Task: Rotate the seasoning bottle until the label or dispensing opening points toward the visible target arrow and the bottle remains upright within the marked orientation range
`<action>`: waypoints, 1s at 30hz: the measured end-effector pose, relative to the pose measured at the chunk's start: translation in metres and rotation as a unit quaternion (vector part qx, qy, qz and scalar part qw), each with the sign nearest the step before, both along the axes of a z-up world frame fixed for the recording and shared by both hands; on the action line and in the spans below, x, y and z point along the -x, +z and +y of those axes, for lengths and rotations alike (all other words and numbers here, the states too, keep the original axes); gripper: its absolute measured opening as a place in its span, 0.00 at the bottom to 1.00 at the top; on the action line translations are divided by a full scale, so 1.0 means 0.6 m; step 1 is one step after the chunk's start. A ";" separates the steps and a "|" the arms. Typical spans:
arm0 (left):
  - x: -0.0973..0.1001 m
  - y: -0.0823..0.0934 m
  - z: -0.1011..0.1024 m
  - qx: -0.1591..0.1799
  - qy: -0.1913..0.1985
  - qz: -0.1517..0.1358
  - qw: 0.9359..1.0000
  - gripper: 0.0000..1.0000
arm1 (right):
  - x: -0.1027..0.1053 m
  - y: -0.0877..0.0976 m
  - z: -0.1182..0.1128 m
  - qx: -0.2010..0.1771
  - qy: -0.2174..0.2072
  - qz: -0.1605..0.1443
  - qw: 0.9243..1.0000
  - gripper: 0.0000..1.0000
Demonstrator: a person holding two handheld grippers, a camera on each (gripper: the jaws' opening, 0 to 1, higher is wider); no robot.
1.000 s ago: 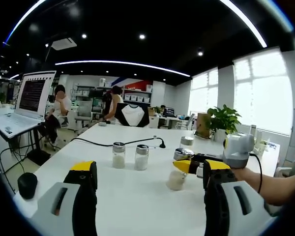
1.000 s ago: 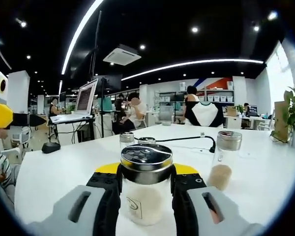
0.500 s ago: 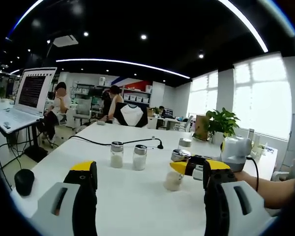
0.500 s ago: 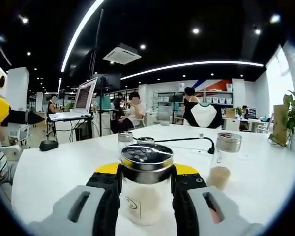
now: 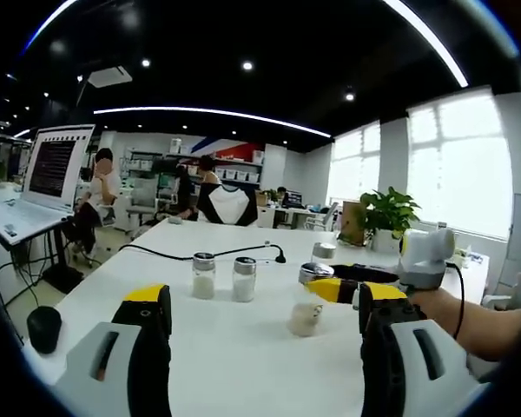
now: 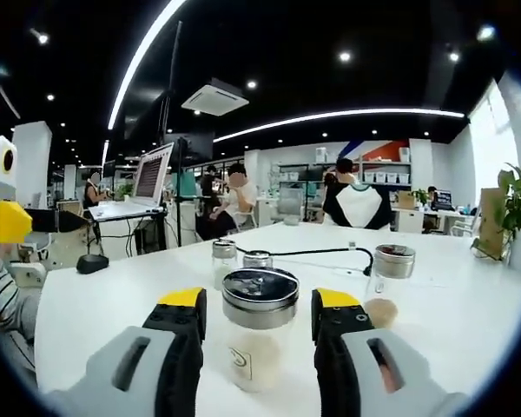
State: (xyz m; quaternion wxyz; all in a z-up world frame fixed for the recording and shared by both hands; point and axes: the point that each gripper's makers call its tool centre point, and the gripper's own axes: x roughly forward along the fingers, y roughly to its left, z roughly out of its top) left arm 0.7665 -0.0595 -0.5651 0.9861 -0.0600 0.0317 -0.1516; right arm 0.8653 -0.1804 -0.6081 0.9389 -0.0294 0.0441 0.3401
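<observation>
The seasoning bottle [image 6: 259, 343] is clear glass with a perforated silver lid and pale powder inside. It stands upright on the white table [image 6: 104, 304], and a small printed mark on its front faces the camera. My right gripper [image 6: 259, 298] is open, with its yellow-tipped jaws on either side of the bottle and a little gap on each side. In the left gripper view the same bottle [image 5: 307, 306] stands to the right of centre, with the right gripper [image 5: 328, 287] around it. My left gripper [image 5: 262, 295] is open and holds nothing. In the right gripper view the left gripper [image 6: 7, 221] is at the far left.
Two small shakers [image 5: 203, 275] [image 5: 244, 279] stand mid-table, in front of a black cable [image 5: 243, 250]. A jar with brown contents [image 6: 385, 280] stands to the right of the bottle. A black mouse [image 5: 45, 326] lies near the left edge, and a laptop [image 5: 43, 178] is beyond it. People sit in the background.
My right gripper's jaws were shut on the bottle and have now opened and drawn back slightly. The bottle stands free on the table. The left gripper has barely moved.
</observation>
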 end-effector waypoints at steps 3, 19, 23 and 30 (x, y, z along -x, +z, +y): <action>0.000 0.002 -0.005 -0.001 -0.004 -0.002 1.000 0.94 | 0.009 0.012 -0.017 0.000 -0.002 -0.005 1.000 0.49; -0.015 0.010 -0.028 -0.012 -0.022 -0.016 1.000 0.94 | 0.052 0.031 -0.146 -0.003 -0.063 -0.004 0.998 0.49; -0.021 0.016 -0.035 -0.012 -0.021 -0.022 0.999 0.94 | 0.065 0.045 -0.176 -0.005 -0.072 -0.010 0.997 0.49; -0.029 0.022 -0.051 -0.017 -0.027 -0.029 0.999 0.94 | 0.085 0.037 -0.232 -0.017 -0.104 0.002 0.994 0.49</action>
